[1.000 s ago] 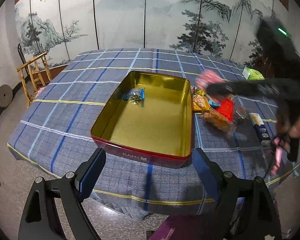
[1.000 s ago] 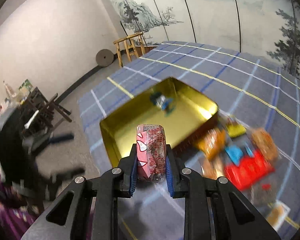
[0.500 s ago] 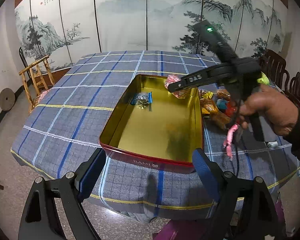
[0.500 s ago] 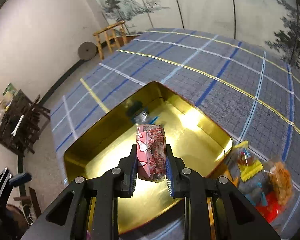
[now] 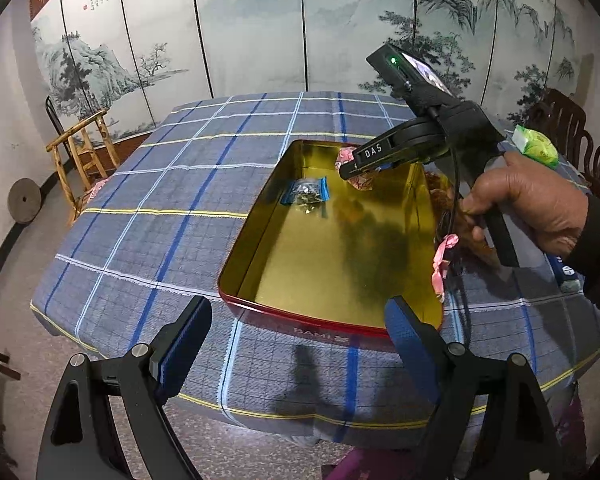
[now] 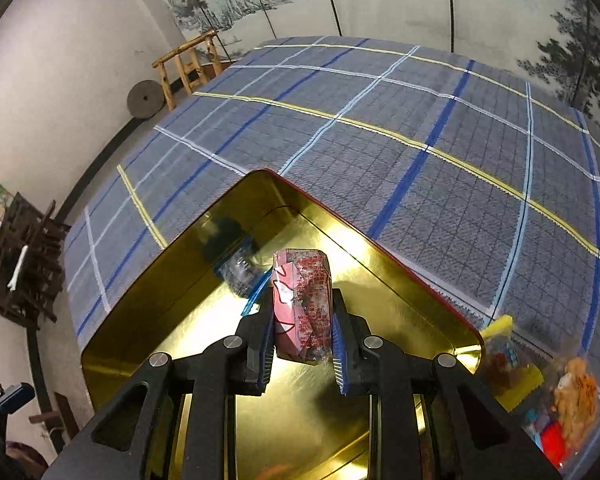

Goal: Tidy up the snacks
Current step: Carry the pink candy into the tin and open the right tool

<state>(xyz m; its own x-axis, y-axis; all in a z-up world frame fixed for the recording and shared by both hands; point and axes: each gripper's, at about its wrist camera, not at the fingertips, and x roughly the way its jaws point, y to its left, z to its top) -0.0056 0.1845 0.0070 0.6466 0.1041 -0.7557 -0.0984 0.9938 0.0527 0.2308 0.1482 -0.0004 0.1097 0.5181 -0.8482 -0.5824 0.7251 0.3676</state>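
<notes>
A: Status on the right gripper (image 6: 300, 344)?

B: Clamped on the pink snack packet (image 6: 302, 304). The packet is held upright between the pads, above the far end of the gold tin (image 6: 380, 236). No contact with the tin floor is seen.

A: Left gripper (image 5: 296, 344)?

B: Jaws wide apart, nothing between them. It is held off the table's near edge, with the tin's red wall (image 5: 324, 330) just ahead of its fingertips.

A: What's in the tin so far?

B: One blue-edged clear packet (image 5: 307, 192) only, lying just left of the held packet as viewed from the right gripper.

A: Remaining?

B: The pink packet is judged not yet released. A pile of loose snacks (image 6: 556, 404) is seen on the plaid cloth (image 6: 380, 112), outside the tin to the right of the right gripper. A green packet (image 5: 536, 148) lies farther off. An early stage is judged: most still to be moved.
</notes>
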